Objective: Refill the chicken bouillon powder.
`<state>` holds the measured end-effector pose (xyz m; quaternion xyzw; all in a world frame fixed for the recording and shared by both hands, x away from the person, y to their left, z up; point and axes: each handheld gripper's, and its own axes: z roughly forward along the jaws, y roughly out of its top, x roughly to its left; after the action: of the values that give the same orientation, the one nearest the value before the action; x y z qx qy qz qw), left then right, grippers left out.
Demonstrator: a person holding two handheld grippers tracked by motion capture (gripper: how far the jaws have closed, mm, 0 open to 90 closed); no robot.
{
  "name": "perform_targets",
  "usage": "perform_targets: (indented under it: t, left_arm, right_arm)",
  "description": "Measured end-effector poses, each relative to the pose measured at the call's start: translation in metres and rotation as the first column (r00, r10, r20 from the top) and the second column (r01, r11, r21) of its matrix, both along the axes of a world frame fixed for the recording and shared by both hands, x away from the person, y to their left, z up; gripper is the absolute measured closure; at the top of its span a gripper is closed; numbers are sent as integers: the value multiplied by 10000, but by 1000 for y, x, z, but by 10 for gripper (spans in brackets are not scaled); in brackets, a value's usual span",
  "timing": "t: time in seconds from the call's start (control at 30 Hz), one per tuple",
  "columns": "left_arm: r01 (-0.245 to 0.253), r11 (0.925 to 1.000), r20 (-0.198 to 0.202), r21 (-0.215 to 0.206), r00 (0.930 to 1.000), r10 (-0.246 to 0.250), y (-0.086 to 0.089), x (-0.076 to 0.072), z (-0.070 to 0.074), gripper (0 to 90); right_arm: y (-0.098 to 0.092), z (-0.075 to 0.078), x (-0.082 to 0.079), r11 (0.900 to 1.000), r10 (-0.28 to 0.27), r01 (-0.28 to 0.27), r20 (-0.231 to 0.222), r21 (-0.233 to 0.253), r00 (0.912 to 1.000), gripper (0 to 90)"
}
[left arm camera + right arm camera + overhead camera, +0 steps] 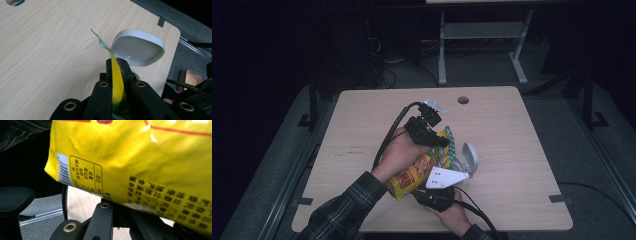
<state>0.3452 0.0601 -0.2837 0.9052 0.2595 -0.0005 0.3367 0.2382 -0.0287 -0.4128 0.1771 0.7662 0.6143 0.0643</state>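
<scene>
Wood table w/ a round hole near its far edge. Yellow snack bag held up over the table middle, lying slanted betw. both hands; contents can't be seen. White bowl tipped on edge just beside the bag's torn top, inside looks empty. Left gripper clenched on the bag's yellow-green top flap, pinched flat betw. the jaws. Right gripper sits under the bag's bottom end; bag covers its jaw tips, so can't tell if it's clamped.
</scene>
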Motion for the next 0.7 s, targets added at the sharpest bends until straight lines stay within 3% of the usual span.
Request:
perform_targets:
  t: [0.7]
  left_arm:
    - [-15,9999,-83,159,10000,16,-3,2,-1,900]
  right_arm:
    - [1,1,-2,9999,-51,50,81,109,10000,900]
